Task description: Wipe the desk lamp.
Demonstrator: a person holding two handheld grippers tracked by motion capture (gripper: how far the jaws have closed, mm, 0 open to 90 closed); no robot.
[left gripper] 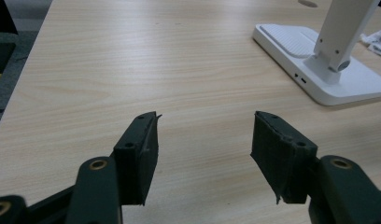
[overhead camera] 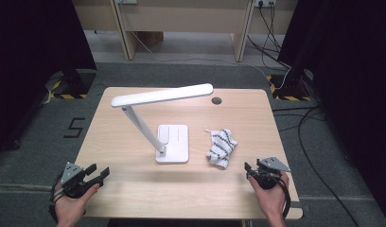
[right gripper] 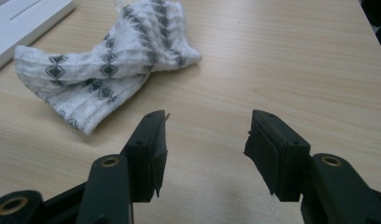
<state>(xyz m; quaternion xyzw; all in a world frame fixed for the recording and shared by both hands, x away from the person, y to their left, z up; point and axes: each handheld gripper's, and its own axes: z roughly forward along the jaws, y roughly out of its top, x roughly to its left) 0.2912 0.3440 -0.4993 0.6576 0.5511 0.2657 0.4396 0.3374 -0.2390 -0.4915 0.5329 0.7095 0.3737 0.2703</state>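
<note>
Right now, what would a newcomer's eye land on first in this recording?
The white desk lamp in the middle of the wooden table, its long head stretched level above the base. Just right of it lies a crumpled white cloth with dark diamond patterns. At the near edge, the left tool and right tool sit open and empty.

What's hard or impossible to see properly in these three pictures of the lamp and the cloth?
- Lamp: in the left gripper view the top edge cuts off its arm, and no switch can be made out.
- Cloth: folded over itself, so its underside and full shape are hidden; the left gripper view crops it at the right edge.
- Dark round spot on the table: too small in the high view to identify.
</note>
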